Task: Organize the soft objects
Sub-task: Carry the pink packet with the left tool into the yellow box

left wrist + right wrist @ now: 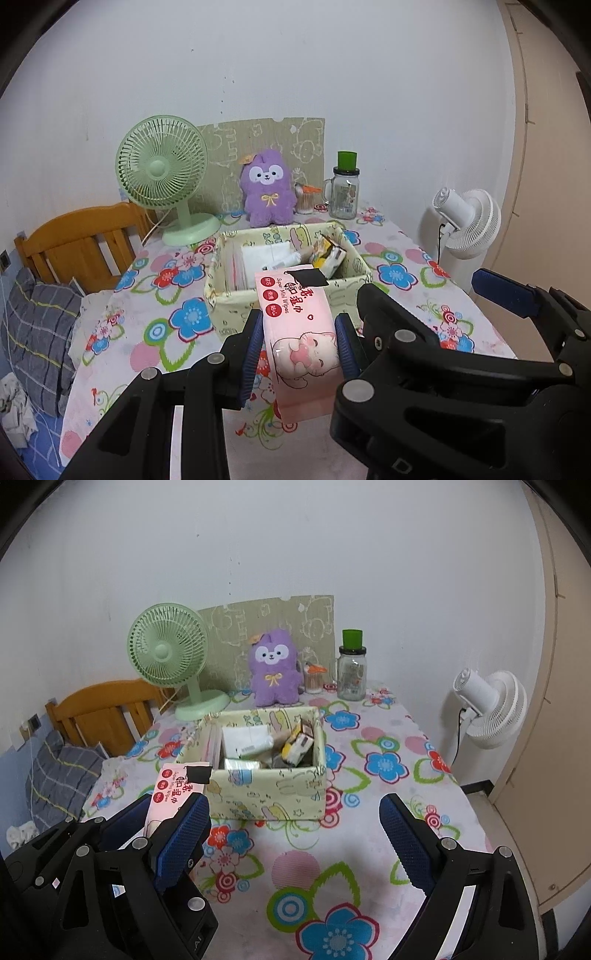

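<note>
My left gripper (pixel 300 341) is shut on a pink pack of wet wipes (pixel 295 325) and holds it above the table, just in front of the pale green fabric box (pixel 229 306). The box holds several tissue packs and soft packets. The pack (pixel 173 790) and the left gripper show at the left of the right wrist view, beside the box (pixel 273 794). My right gripper (pixel 295 834) is open and empty above the floral tablecloth (pixel 332 878), in front of the box. A purple plush toy (pixel 267 192) sits upright behind the box.
A green desk fan (pixel 162 177) stands back left, a glass jar with a green lid (pixel 345 188) and a small cotton-swab jar (pixel 306 199) back right. A white fan (pixel 469 225) stands off the table's right edge. A wooden bed frame (pixel 81 247) and bedding lie left.
</note>
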Motion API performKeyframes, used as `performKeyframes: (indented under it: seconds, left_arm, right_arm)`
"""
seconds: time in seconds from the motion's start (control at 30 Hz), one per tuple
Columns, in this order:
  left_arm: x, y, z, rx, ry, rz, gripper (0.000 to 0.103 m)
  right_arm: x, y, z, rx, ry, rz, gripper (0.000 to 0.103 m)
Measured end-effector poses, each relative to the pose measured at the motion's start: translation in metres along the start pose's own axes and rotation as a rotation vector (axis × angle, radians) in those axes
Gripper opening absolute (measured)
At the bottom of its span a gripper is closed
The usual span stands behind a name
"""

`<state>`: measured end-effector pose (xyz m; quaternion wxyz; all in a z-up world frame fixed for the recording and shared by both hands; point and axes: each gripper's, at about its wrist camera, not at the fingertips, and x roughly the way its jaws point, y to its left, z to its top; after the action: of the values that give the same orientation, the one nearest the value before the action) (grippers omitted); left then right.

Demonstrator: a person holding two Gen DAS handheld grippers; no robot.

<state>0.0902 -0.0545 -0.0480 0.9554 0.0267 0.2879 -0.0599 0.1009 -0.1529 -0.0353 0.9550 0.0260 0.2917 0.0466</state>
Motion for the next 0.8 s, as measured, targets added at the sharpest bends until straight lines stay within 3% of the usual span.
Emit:
performKeyframes:
  seconds: [0.8]
  left_arm:
    - [0.056,0.021,0.044,-0.018,0.023,0.025,0.040]
  right_arm:
    - [0.065,0.006,0.050,-0.019,0.025,0.026,0.095]
